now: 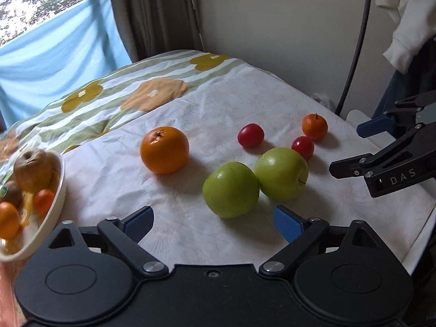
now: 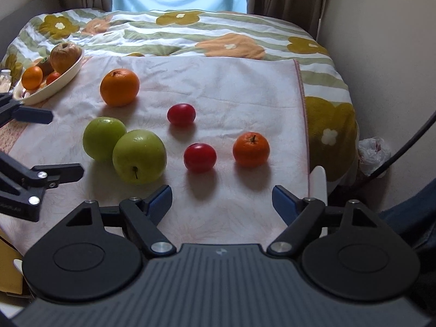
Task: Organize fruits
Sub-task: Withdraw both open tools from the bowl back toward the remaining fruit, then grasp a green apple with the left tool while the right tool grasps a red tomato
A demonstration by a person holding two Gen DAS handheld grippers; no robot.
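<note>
The letters "DAS" stand in white on the right gripper [image 1: 347, 147] body.

**What the views leave unclear**

In the left wrist view the bowl [image 1: 58, 190] is cut off by the left edge and blurred; the fruit inside it blurs too. A label on the kiwi [image 1: 11, 194] in the bowl is too small to read. Past the bowl, the right wrist view's left edge cuts a small white object [image 2: 5, 80], which cannot be identified.
</note>
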